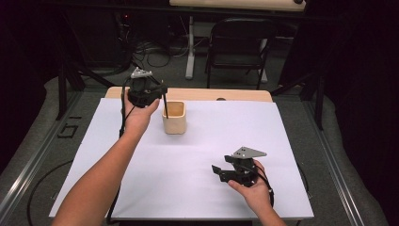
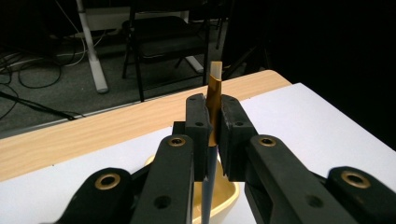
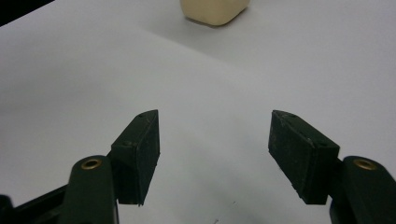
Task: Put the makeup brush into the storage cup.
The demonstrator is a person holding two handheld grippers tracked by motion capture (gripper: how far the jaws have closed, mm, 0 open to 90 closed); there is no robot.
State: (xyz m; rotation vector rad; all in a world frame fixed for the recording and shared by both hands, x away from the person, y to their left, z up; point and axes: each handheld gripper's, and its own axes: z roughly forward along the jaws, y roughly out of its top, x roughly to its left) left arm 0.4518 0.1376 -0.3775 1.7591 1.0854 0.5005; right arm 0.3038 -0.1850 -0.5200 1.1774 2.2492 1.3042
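A cream square cup (image 1: 174, 117) stands on the white sheet (image 1: 211, 141) toward the back left. My left gripper (image 1: 162, 90) hovers just left of and above it, shut on a thin pen-like stick (image 1: 165, 106) that hangs upright with its lower end inside the cup. In the left gripper view the stick (image 2: 214, 93) has a gold band and a white tip above the jaws, and its dark shaft runs down into the cup (image 2: 224, 196). My right gripper (image 1: 217, 170) rests low at the front right, open, with nothing between its fingers (image 3: 140, 154). The cup (image 3: 215, 9) lies far ahead of it.
The white sheet covers a wooden table whose bare back edge (image 1: 226, 94) shows behind the cup. A black folding chair (image 1: 237, 47) and a desk leg (image 1: 190, 47) stand on the floor beyond the table, with cables nearby.
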